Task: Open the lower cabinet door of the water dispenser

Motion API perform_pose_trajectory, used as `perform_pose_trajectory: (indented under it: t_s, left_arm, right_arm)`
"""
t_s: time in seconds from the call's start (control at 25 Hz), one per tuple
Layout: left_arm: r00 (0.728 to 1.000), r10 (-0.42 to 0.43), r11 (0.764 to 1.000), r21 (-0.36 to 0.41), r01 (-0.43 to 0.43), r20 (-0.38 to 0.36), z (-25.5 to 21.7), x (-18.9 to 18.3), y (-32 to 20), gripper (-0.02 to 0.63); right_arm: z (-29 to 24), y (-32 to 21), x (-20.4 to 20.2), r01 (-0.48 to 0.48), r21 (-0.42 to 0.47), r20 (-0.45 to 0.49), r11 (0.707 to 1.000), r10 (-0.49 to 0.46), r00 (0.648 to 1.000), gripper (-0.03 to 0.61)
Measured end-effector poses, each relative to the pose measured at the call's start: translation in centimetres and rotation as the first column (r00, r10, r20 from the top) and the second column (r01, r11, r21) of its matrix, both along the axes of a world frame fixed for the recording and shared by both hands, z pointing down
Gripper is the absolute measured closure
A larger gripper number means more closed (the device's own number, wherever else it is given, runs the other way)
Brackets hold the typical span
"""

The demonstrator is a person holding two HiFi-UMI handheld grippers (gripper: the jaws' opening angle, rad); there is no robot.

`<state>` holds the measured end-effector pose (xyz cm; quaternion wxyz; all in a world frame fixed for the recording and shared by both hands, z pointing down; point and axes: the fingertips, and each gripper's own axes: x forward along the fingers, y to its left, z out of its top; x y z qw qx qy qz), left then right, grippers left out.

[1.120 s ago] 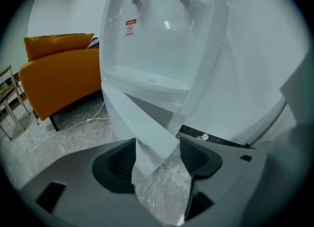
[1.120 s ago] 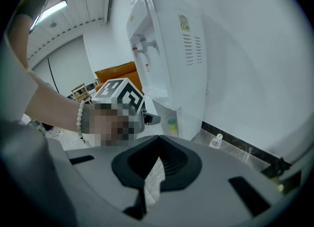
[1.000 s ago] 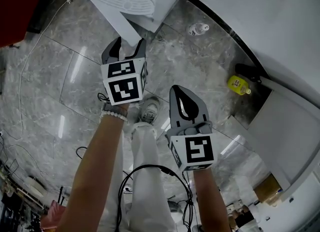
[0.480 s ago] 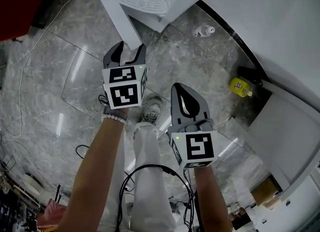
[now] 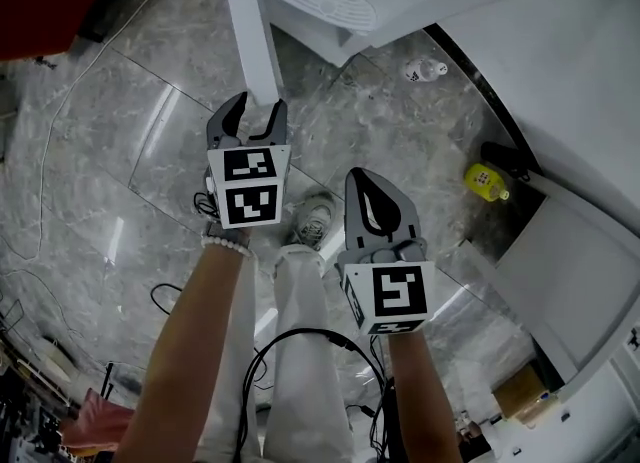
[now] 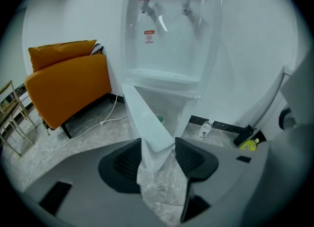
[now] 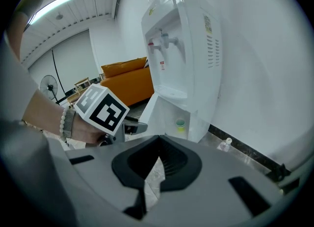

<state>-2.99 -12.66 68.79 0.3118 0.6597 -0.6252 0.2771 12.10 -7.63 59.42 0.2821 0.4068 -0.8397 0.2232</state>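
The white water dispenser (image 6: 171,35) stands ahead, and its lower cabinet door (image 6: 144,118) is swung out toward me. My left gripper (image 6: 158,155) straddles the door's free lower edge. Its jaws are closing with that edge between the pads, and a firm press does not show. The head view has the left gripper (image 5: 247,116) at the bottom of the door (image 5: 250,41). My right gripper (image 5: 368,179) hangs shut and empty to the right. In the right gripper view a green cup (image 7: 180,123) sits inside the opened cabinet.
An orange sofa (image 6: 68,79) stands left of the dispenser, with a cable on the floor beside it. A clear bottle (image 5: 425,69) and a yellow bottle (image 5: 485,181) lie by the wall. A white cabinet (image 5: 560,261) is at the right. My shoe (image 5: 312,219) is below the grippers.
The left gripper's jaws have narrowed around the door's edge, and it has moved along with the door. The right gripper has shifted slightly and stayed shut.
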Motion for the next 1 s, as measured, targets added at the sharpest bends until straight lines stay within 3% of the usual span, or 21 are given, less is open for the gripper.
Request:
perform_pose_trajectory:
  t_s: [0.32,1.0]
  left_arm:
    - [0.998,0.015,1.000,0.006,-0.015,0.053,0.0,-3.9,2.1,0.433]
    - [0.989,-0.117,0.993,0.031,0.115,0.085,0.3,-16.8,4.2,0.499]
  right_arm:
    - [0.0,1.2,-2.6,0.023,-0.002,-0.017,1.000,-0.023,1.000,0.575]
    - [0.0,2.8,-7.8,0.044,0.000,-0.058,0.999,-0.044,0.997,0.575]
